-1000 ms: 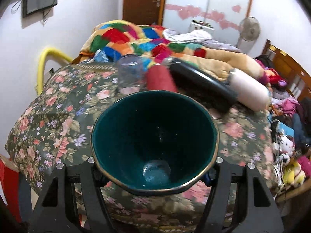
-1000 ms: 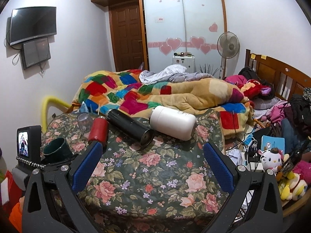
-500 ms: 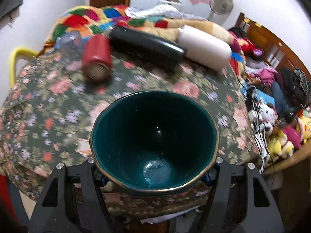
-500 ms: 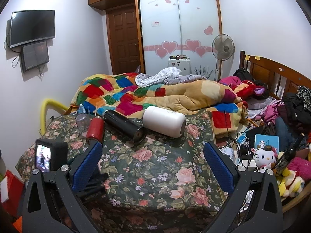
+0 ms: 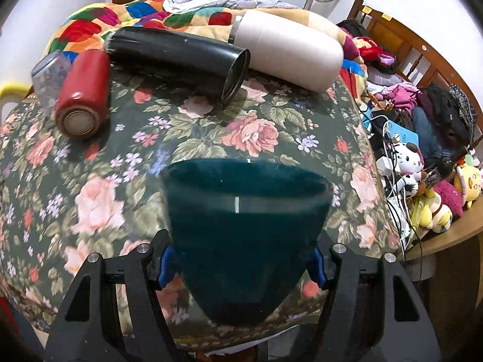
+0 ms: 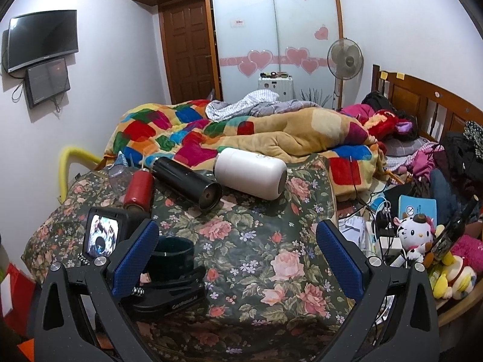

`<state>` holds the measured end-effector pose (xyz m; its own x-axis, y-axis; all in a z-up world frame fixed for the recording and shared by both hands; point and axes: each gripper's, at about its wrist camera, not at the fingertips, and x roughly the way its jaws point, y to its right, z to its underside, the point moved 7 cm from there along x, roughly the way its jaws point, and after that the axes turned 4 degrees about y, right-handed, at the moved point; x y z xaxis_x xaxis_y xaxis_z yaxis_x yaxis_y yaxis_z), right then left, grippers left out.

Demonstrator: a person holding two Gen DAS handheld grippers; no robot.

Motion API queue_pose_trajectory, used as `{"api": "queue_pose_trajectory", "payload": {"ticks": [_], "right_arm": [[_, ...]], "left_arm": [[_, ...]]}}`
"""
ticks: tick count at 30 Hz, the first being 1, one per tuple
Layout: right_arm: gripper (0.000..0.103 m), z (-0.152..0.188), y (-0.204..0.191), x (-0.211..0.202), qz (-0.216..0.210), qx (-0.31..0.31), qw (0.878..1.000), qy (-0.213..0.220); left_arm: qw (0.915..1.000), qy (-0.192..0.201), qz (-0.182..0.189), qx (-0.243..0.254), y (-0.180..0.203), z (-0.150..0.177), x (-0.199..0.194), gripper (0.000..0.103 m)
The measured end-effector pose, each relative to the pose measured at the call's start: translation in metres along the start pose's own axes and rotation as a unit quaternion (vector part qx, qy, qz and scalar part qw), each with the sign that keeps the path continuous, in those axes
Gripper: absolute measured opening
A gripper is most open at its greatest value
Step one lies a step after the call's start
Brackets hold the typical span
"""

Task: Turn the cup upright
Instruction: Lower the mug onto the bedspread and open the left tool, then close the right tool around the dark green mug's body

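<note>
Bedroom: white walls, wooden door [image 6: 188, 51], frosted sliding wardrobe [image 6: 276, 30] with pink heart stickers, standing fan [image 6: 345, 58], wall screen [image 6: 42, 39], wooden headboard [image 6: 422, 96].
Surface: table draped in dark floral cloth [image 6: 259, 241], soft and creased, abutting a bed heaped with a patchwork quilt [image 6: 187, 132].
Left gripper [image 5: 241, 268]: black frame, blue pads [image 5: 165, 264]; clamped on the cup [image 5: 244, 226] at both flanks.
Cup: dark teal, glossy, flared; rim uppermost in the right view, where it sits just ahead of that gripper's left finger. Motion-blurred in the left view; base and any contact with the cloth cannot be made out.
Right gripper [image 6: 237, 259]: blue ribbed pads spread wide, nothing between them.
Beyond the left gripper, lying on their sides: red flask [image 5: 83, 96], metal end toward the camera; black flask [image 5: 181, 60], smooth cylinder; white flask [image 5: 286, 51], matte, rounded. The black one touches both neighbours.
Clear tumbler [image 5: 49, 75]: behind the red flask, partly hidden, orientation unclear.
Right of the table: plush toys [image 6: 416, 235] and cables, tangled and cut off by the frame.
</note>
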<state>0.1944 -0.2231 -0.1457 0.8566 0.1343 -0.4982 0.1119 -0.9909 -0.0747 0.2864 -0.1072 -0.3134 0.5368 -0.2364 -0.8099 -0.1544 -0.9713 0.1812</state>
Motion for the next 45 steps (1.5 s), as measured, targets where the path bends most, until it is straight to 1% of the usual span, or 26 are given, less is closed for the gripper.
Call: {"api": "queue_pose_trajectory", "payload": {"ticks": [3,9,12,14,17,21,24,25,26,28,30,34,37,39,43,45], "right_arm": [[0.103,0.003,0.004,0.01,0.003,0.005,1.0,-0.011],[0.103,0.007,0.011,0.025,0.005,0.017,0.999,-0.031],[0.103,0.009,0.011,0.031,0.005,0.019,0.999,-0.04],[0.103,0.01,0.01,0.033,0.004,0.019,0.999,-0.044],[0.103,0.011,0.007,0.034,0.0,0.019,0.999,-0.05],[0.103,0.011,0.002,0.032,-0.007,0.017,0.998,-0.054],[0.103,0.011,-0.004,0.029,-0.01,0.009,0.998,-0.054],[0.103,0.01,-0.007,0.028,-0.011,0.005,0.999,-0.053],[0.103,0.01,-0.009,0.027,-0.012,0.003,0.999,-0.053],[0.103,0.01,-0.013,0.025,-0.014,-0.002,0.999,-0.052],[0.103,0.009,-0.017,0.023,-0.018,-0.005,0.998,-0.051],[0.103,0.009,-0.025,0.025,-0.024,-0.006,0.998,-0.054],[0.103,0.013,-0.03,0.032,-0.035,-0.004,0.997,-0.067],[0.103,0.018,-0.034,0.039,-0.039,0.0,0.996,-0.079],[0.103,0.034,-0.042,0.064,-0.055,0.015,0.991,-0.121],[0.098,0.043,-0.045,0.075,-0.059,0.021,0.988,-0.141]], "left_arm": [[0.9999,-0.01,-0.003,0.001,0.0,-0.001,0.013,0.068],[0.9995,0.011,-0.016,0.023,0.004,-0.002,0.016,0.068],[0.9992,0.023,-0.01,0.03,0.003,0.001,0.014,0.068],[0.9992,0.025,-0.006,0.029,0.002,0.001,0.013,0.072],[0.9993,0.028,0.007,0.023,-0.003,0.003,0.005,0.076],[0.9991,0.031,0.028,0.007,-0.005,0.007,-0.012,0.076],[0.9984,0.047,0.032,-0.001,-0.009,0.008,-0.03,0.078],[0.998,0.056,0.029,-0.002,-0.011,0.008,-0.038,0.081],[0.9976,0.063,0.027,-0.004,-0.013,0.008,-0.045,0.082],[0.9967,0.08,0.015,-0.005,-0.019,0.009,-0.058,0.082],[0.9957,0.092,-0.007,-0.005,-0.03,0.011,-0.07,0.082],[0.9903,0.115,-0.079,-0.002,-0.06,0.016,-0.09,0.083],[0.9851,0.126,-0.116,-0.009,-0.086,0.02,-0.103,0.083],[0.9826,0.132,-0.129,-0.019,-0.103,0.022,-0.11,0.082],[0.9789,0.14,-0.142,-0.046,-0.13,0.027,-0.12,0.083],[0.9777,0.14,-0.145,-0.059,-0.138,0.03,-0.121,0.083]]}}
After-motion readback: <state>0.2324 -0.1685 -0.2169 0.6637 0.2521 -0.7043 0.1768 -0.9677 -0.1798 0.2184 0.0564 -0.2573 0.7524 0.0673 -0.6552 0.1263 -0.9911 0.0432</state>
